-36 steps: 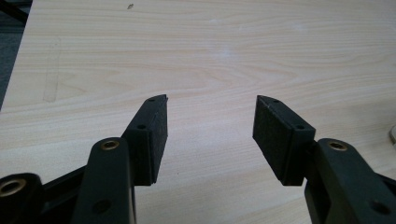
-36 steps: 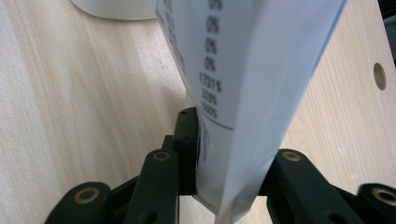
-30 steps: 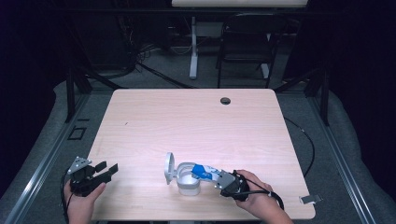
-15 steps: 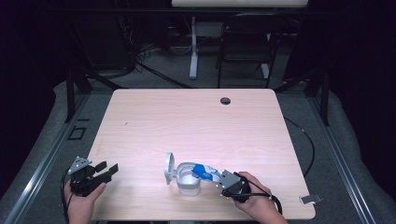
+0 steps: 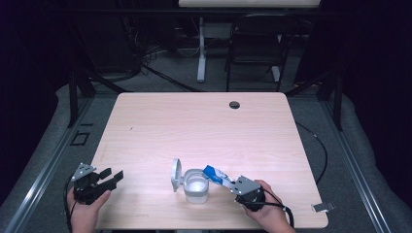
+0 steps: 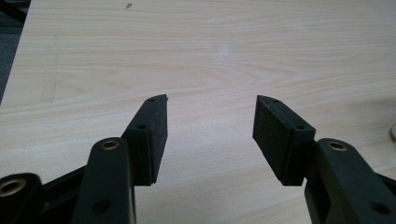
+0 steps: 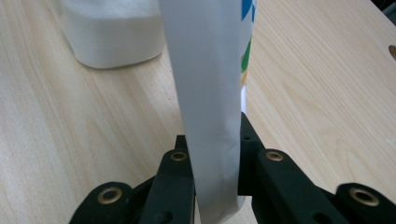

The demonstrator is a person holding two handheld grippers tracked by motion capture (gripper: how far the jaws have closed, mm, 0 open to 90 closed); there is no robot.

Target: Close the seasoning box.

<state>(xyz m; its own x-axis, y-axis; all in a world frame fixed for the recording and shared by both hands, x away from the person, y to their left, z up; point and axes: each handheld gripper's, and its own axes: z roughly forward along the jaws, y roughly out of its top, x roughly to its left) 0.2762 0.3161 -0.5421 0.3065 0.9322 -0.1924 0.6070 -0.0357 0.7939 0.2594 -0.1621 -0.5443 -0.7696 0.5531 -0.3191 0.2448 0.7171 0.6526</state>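
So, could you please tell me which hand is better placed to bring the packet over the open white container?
The right. Its claw is shut on the packet, jaws having just been closing, right beside the white container. The left claw sits open over bare table, far to the left.

My left tool (image 5: 108,177) and right tool (image 5: 228,182) are black, with brass-ringed screw holes, flat dark pads (image 6: 273,133), grey three-cornered top plates and trailing black cables.

A pale wooden table (image 5: 160,126) carries a white lidded container (image 5: 195,185), its round lid (image 5: 176,174) flipped open.
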